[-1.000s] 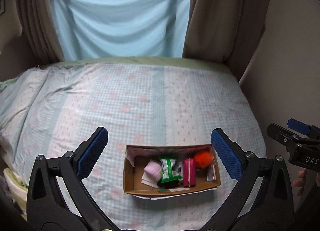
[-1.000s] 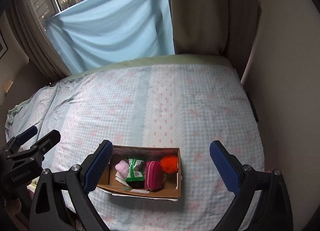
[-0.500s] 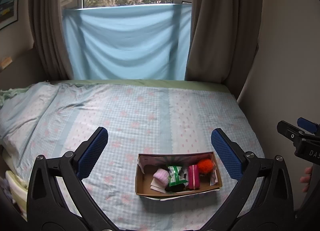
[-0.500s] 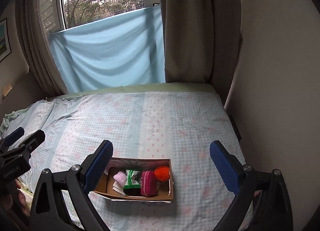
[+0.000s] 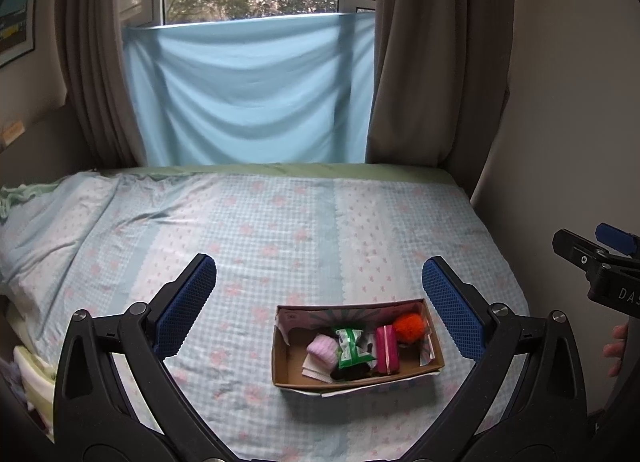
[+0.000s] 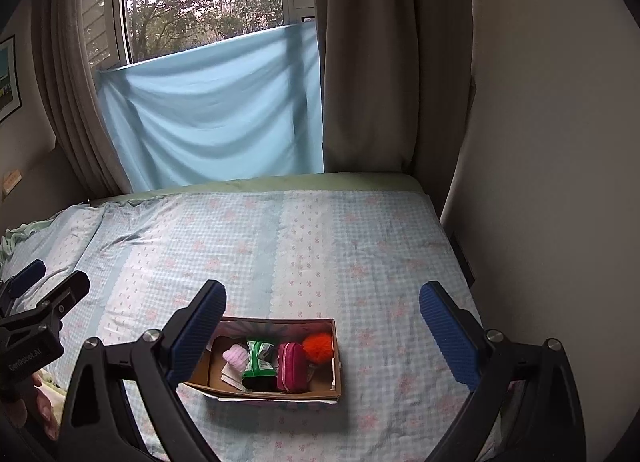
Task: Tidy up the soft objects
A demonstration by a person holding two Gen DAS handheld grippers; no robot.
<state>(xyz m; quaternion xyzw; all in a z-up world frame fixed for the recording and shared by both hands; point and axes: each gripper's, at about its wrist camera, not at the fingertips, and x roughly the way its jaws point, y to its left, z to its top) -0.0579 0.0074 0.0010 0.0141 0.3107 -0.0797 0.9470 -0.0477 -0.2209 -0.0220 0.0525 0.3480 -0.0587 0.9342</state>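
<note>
We hold both grippers spread wide and empty above the bed (image 5: 280,230); the cardboard box (image 5: 352,380) of soft objects lies crosswise ahead, nearer our left gripper (image 5: 320,302) than our right gripper (image 6: 322,312).

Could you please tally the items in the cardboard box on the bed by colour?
Orange: 1, pompom
Magenta: 1, zip pouch
Green: 1, packet
Pale pink: 1, soft roll
Black: 1, item underneath, unclear
White: 1, paper
Total: 6

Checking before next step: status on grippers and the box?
Left gripper open, empty. Right gripper open, empty. Cardboard box on bed, holding pompom, pink pouch, green packet. Nothing blocking it.
</note>
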